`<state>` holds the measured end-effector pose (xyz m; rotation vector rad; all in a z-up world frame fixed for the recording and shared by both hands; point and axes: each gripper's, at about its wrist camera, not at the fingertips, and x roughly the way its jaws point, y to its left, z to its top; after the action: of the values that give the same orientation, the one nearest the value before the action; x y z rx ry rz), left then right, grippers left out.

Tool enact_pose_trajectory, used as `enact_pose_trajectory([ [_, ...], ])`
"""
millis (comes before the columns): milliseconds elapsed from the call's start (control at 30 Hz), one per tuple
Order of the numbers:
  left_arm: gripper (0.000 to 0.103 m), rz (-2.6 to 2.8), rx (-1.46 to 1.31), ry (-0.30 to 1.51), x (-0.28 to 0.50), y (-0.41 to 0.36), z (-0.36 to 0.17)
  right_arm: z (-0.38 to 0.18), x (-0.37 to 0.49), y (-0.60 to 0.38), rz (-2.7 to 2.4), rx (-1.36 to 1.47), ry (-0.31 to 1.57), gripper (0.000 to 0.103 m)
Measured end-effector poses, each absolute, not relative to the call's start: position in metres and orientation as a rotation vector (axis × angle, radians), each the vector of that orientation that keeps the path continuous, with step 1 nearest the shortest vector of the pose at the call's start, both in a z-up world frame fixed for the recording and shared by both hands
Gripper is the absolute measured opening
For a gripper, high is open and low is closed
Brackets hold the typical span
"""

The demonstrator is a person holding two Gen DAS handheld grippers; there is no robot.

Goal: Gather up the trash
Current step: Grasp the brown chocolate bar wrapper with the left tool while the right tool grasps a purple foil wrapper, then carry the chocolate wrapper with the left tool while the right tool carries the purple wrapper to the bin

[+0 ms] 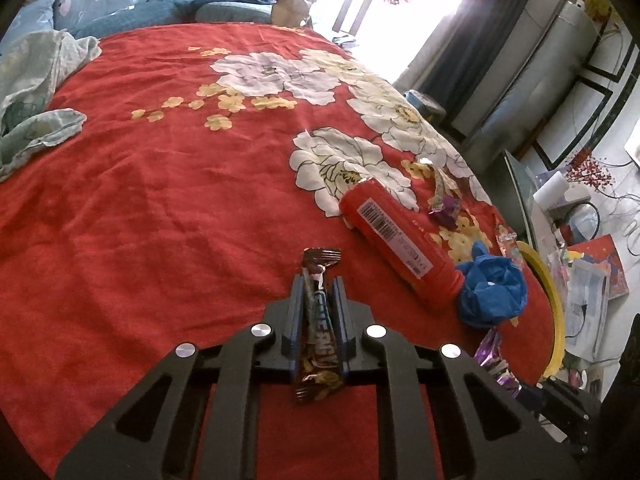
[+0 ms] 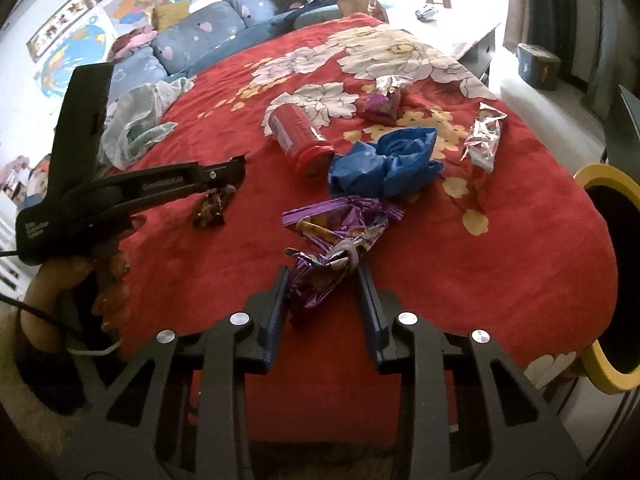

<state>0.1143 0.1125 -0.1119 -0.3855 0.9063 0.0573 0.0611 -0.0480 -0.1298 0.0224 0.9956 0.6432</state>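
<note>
The left hand-held gripper (image 1: pixel 318 280) is closed on a brown snack-bar wrapper (image 1: pixel 316 332), which runs lengthwise between the two pads, its crimped ends protruding in front and behind. The right hand-held gripper (image 2: pixel 324 274) straddles the near end of a crumpled purple foil wrapper (image 2: pixel 334 244); the jaws stand partly apart, and pad contact with the foil cannot be confirmed. Both wrappers rest on the surface, covered by a red cloth (image 2: pixel 460 280) with a white and yellow flower print. Beyond the purple wrapper lies a crumpled blue bag (image 2: pixel 384 164), touching the cap end of a red bottle (image 2: pixel 298 132) that lies on its side. A silver and red packet (image 2: pixel 482 144) lies to the right of the blue bag, and a second purple packet (image 2: pixel 382 100) sits farther back. A yellow-rimmed bin (image 2: pixel 600 272) stands at the right edge of the surface. A person's hand (image 2: pixel 80 276) grips the handle of the left unit
</note>
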Motion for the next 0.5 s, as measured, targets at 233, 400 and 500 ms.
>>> enact_pose_trajectory([
  [233, 0.012, 0.05, -0.377, 0.852, 0.11, 0.114, -0.095, -0.119, 0.055, -0.048, 0.687, 0.01, 0.971, 0.024],
  [400, 0.012, 0.035, -0.373, 0.818, 0.107, 0.111, -0.08, -0.108, 0.051, -0.05, 0.709, 0.01, 0.949, 0.024],
  [500, 0.012, 0.018, -0.365, 0.8, 0.105, 0.106, -0.072, -0.1, 0.05, -0.053, 0.717, 0.011, 0.93, 0.017],
])
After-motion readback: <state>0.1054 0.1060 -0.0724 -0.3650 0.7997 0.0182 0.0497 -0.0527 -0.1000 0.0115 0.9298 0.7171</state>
